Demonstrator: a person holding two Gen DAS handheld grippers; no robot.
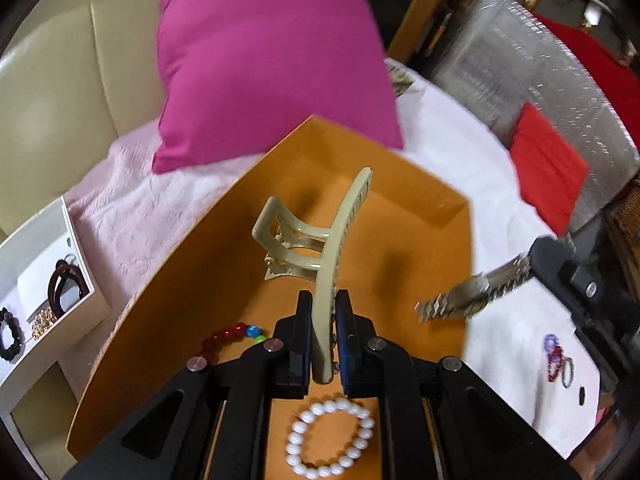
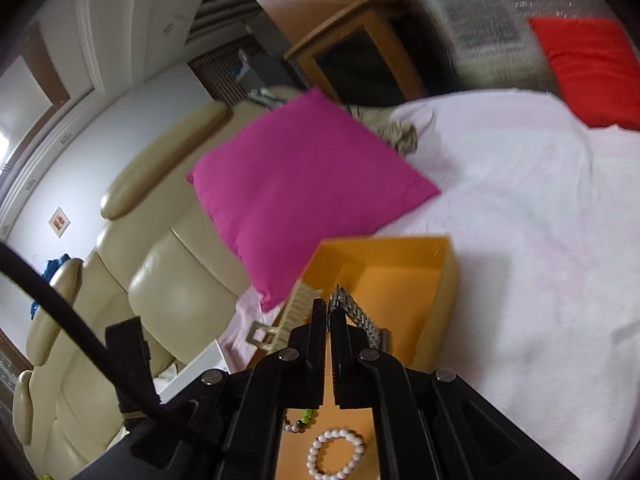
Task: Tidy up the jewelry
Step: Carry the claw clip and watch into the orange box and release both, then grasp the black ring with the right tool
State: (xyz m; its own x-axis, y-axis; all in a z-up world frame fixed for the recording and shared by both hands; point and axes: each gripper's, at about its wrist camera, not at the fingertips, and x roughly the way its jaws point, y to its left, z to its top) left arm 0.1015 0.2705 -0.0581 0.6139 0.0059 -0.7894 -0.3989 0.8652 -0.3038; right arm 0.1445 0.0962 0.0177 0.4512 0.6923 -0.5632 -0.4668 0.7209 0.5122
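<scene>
My left gripper [image 1: 324,312] is shut on a beige hair claw clip [image 1: 320,240], held above the orange box [image 1: 180,300]. A white pearl bracelet [image 1: 330,436] and a bracelet of red, blue and green beads [image 1: 234,334] lie in that box. At the right edge of the left wrist view my right gripper carries a silver metal watch band [image 1: 472,296] over the box's right rim. In the right wrist view my right gripper [image 2: 330,312] is shut on the watch band [image 2: 362,316] above the orange box [image 2: 400,276]; the claw clip [image 2: 292,316] shows at its left, the pearl bracelet [image 2: 336,456] below.
A white box [image 1: 76,276] at the left holds dark hair ties, a black bead bracelet and gold pieces. A magenta pillow [image 1: 272,60] lies behind the orange box on the white bedspread [image 2: 520,220]. Small red and purple trinkets [image 1: 556,356] lie at the right. A cream leather headboard [image 2: 160,288] stands left.
</scene>
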